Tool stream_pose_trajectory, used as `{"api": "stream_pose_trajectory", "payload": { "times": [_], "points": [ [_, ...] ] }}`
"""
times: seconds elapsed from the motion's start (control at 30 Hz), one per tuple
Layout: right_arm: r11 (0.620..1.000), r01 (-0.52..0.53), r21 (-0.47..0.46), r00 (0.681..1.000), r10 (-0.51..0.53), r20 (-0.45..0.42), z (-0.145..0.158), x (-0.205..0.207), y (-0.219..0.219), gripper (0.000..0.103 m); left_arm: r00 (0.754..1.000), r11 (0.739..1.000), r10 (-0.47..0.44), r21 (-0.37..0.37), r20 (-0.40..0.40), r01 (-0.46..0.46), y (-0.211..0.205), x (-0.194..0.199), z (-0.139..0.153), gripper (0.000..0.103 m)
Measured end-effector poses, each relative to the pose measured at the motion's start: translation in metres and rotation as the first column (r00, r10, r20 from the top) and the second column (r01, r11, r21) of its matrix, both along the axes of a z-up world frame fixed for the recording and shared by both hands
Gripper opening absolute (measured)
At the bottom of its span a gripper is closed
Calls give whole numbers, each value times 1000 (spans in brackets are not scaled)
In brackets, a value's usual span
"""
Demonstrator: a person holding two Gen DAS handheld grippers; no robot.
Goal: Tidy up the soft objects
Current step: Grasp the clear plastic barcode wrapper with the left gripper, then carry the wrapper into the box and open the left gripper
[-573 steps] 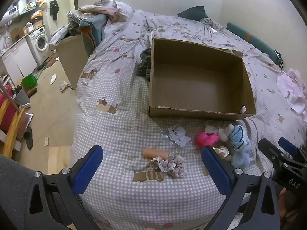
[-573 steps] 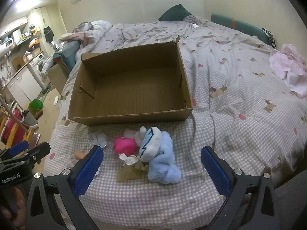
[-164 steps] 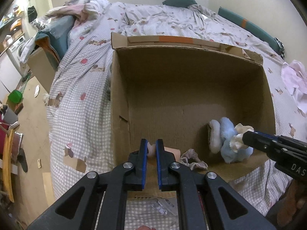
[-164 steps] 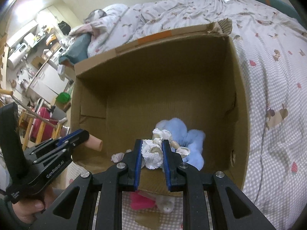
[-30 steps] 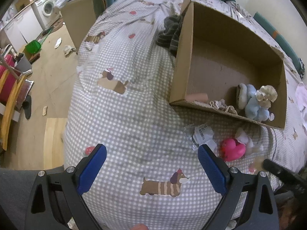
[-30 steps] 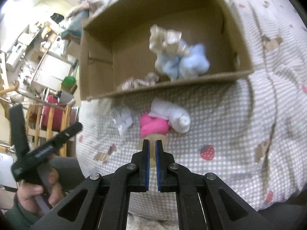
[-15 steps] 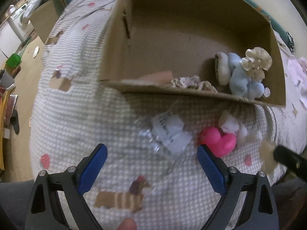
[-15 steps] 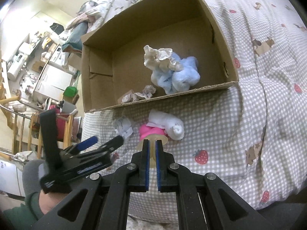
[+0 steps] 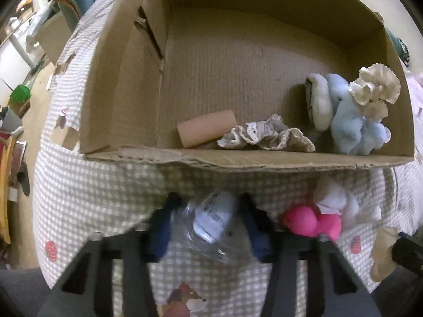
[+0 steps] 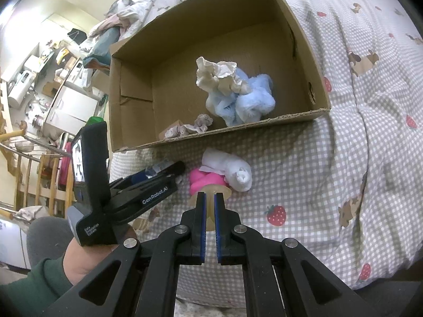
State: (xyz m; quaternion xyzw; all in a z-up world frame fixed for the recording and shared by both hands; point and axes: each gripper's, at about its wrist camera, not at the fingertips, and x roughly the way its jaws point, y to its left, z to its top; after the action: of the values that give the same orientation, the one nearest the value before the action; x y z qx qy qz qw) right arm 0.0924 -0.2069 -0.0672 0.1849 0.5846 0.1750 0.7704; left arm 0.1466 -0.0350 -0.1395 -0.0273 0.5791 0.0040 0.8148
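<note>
The left tool (image 9: 208,227) had dropped down from its hover to straddle the clear plastic packet (image 9: 211,219) on the bed (image 9: 87,198), its fingers narrowed around the packet but blurred, so whether they gripped it I couldn't tell. The right tool (image 10: 208,206) stayed clamped on a flat beige piece (image 10: 210,192) beside the pink toy (image 10: 203,181). Both pickups looked bound for the cardboard box (image 10: 238,129), where the blue plush (image 10: 243,103) and scrunchie (image 9: 264,137) already lay

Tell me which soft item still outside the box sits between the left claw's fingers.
The clear plastic packet with the white label. The left claw straddles it, while the pink toy and white roll lie off to its right.
</note>
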Motion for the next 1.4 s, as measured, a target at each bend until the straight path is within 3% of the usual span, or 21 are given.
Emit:
{"api": "stream_pose_trajectory", "payload": {
  "times": [0.03,0.23,0.63,0.87,1.07,1.23,1.4],
  "points": [
    [1000,0,1,1000,0,1,0,0,0,7,1000,1000,6,0,-5,-6,2,0,0,21],
    [1000,-3,-3,1000,3,8,0,1,2,7,1000,999,20,-33,-15,-21,23,-6,6,21],
    [1000,-10,10,999,10,32,7,-2,1,7,999,999,41,-23,-20,-42,60,-48,19,21],
    [998,-15,66,998,11,60,18,-7,-3,7,998,999,39,-34,38,-38,50,-63,63,21],
    [997,-11,82,995,3,96,35,-7,-9,7,993,999,-36,-25,110,39,41,-69,108,21],
    [997,-7,79,988,-5,152,60,2,-14,7,987,997,-70,-3,145,71,25,-47,135,21],
    [998,5,68,979,-19,204,84,22,-19,7,984,997,-68,-8,164,71,22,-21,142,21]
  ]
}}
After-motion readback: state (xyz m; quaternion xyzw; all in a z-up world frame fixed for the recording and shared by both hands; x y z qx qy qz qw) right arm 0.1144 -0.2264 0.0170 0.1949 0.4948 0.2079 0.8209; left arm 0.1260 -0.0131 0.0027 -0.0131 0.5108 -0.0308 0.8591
